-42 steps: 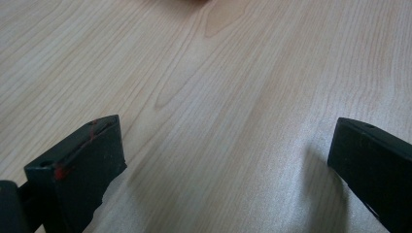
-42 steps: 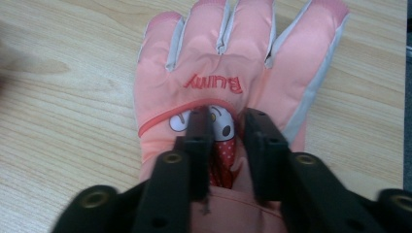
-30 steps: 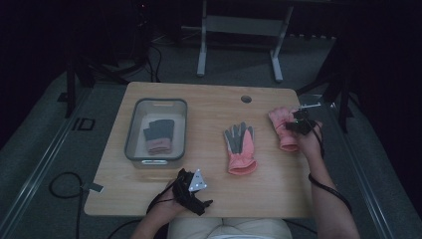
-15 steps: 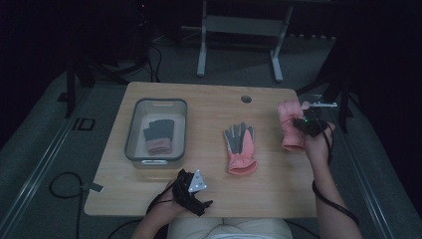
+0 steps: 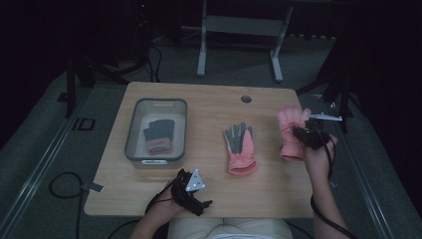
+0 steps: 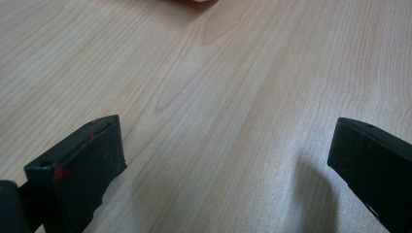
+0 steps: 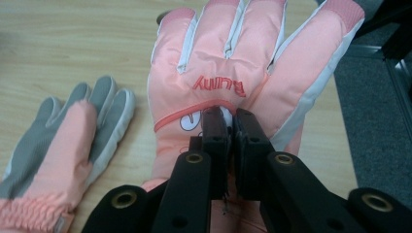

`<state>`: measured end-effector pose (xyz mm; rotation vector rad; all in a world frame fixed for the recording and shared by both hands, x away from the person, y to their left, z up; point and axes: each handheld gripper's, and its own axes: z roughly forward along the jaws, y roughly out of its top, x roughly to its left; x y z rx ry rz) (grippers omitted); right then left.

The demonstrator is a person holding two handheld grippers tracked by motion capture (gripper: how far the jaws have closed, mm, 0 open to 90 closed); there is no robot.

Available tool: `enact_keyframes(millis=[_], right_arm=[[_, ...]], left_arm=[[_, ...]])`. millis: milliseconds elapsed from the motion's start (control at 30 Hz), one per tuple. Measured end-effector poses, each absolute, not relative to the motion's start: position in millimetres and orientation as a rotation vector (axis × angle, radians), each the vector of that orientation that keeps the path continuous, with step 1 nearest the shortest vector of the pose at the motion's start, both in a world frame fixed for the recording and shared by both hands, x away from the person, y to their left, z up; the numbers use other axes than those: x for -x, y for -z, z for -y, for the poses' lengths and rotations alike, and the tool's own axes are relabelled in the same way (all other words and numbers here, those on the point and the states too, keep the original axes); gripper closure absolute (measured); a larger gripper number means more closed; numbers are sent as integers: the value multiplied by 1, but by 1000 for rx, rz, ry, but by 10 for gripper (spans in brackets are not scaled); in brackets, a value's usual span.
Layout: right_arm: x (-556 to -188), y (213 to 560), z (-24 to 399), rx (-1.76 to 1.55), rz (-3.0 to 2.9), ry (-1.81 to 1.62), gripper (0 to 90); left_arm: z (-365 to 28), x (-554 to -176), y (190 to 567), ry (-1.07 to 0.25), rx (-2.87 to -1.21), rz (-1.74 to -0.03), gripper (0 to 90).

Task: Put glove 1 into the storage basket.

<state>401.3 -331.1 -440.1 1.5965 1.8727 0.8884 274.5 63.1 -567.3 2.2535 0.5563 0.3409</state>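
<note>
we hold the right gripper [image 5: 301, 132] near the table's [image 5: 209, 104] right edge, its jaws pinched tight on the back of a pink glove [image 5: 291, 130]; in the right gripper view the black jaws [image 7: 228, 127] meet on the fabric just below the red lettering on that pink glove [image 7: 228, 53]. the glove's fingers point away from us toward the far edge, and its thumb side reaches close to the table's right rim, with grey floor [image 7: 374, 111] just past it.

a second glove [image 5: 240, 148], grey palm up with a pink cuff, lies flat near the table's middle, apart from the held one with a strip of bare wood between them. further left a clear bin [image 5: 133, 129] holds another glove [image 5: 159, 135], and there is open wood between the bin and the middle glove. a round cable hole [image 5: 246, 98] sits near the far edge.

our left gripper [image 5: 195, 195] rests at the near edge, jaws spread wide over bare wood [image 6: 218, 121], nothing between them.
</note>
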Motion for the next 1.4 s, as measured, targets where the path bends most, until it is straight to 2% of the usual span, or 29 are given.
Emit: enact_keyframes(millis=[533,800,1033,1100,1233,1400], right_arm=[[-399,497,332,-1684,-1936,-806,843],[-408,519,330,-1675,-1991,-775,770],[-404,499,334,-1561,-2042,-847,641],[-404,494,334,-1507,-2077,-861,638],[-406,498,336,-1428,-2122,-832,549],[-404,517,337,-1381,-2156,-737,554]], left_arm=[[-64,-274,566,-304,-2217,-514,8],[-65,-274,566,-293,-2218,-506,8],[-65,-274,565,-285,-2212,-512,8],[-65,-274,565,-293,-2215,-509,8],[-64,-274,565,-290,-2219,-510,8],[-64,-273,565,-285,-2216,-506,8]])
